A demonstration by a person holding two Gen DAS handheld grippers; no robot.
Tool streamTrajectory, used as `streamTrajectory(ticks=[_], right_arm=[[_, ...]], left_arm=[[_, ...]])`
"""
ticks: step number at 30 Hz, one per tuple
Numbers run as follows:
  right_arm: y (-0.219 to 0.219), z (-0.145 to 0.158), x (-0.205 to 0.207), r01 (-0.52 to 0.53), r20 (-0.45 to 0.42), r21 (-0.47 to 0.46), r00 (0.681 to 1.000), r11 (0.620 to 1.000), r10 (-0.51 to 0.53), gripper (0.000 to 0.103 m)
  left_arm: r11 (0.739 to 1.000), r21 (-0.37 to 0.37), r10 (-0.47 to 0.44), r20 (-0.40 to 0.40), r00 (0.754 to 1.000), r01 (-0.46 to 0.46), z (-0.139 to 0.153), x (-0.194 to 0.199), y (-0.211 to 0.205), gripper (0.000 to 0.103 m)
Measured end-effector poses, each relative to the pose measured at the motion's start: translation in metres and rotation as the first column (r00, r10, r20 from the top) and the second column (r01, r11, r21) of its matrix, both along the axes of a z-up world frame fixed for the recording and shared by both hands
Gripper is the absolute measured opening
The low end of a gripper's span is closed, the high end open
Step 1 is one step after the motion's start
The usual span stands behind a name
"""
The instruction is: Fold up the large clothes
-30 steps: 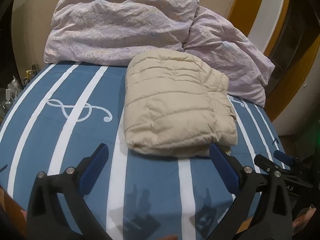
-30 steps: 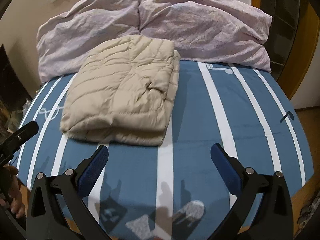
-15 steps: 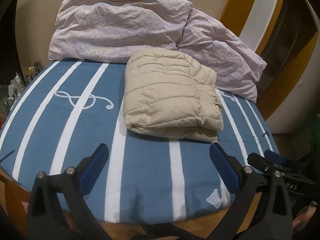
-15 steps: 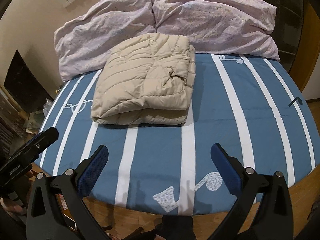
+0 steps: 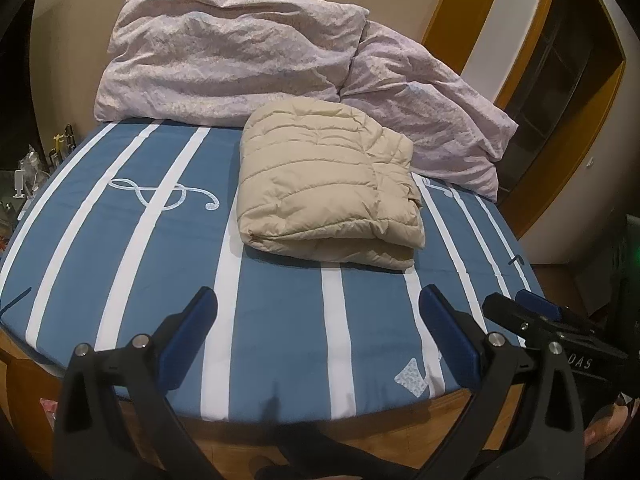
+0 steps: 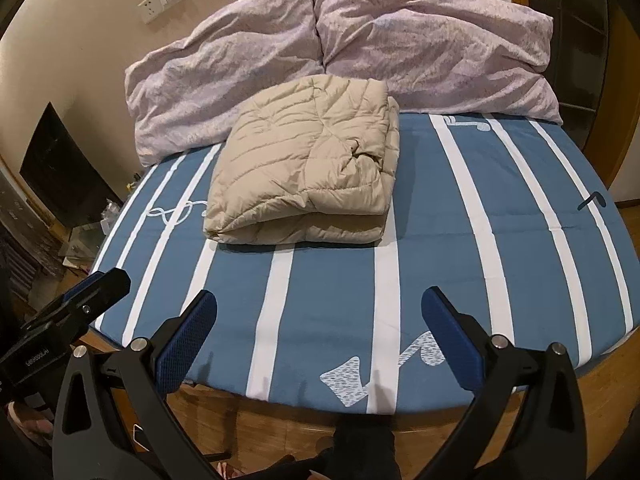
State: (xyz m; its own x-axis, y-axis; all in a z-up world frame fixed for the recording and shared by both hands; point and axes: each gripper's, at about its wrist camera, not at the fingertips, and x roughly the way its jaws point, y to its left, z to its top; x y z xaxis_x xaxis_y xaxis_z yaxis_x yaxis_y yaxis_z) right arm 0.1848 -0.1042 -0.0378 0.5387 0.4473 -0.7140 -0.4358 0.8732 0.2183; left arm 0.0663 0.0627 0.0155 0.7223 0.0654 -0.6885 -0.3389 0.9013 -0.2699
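Nearest, left gripper (image 5: 318, 312) and right gripper (image 6: 319, 314), both spread wide and empty, above the foot edge of the bed (image 5: 280, 320). Farther in, on the blue-and-white striped sheet (image 6: 460, 240), well apart from both: beige puffer jacket (image 5: 328, 188), folded into a thick bundle. Just behind, touching it, a rumpled lilac duvet (image 6: 360, 48) against the wall.

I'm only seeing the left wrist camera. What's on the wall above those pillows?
Observer: A white socket plate; the right wrist camera shows it.
Operator: What are the other tool's fingers doing?
Observer: The right gripper is open and holds nothing, near the foot of the bed.
Operator: Does the folded coat look tidy from there?
Observer: Mostly. The beige jacket has a puckered tuck on its top, toward the right.
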Motion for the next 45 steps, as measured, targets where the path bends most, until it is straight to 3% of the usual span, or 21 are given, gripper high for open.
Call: streamTrajectory(ticks=[45], right_arm=[[0.001, 0.002, -0.014, -0.015, -0.002, 0.023, 1.0, 1.0, 0.015, 0.102]], left_arm=[[1.0, 0.007, -0.027, 0.02, 0.999, 0.027, 0.01, -0.006, -0.012, 0.101]])
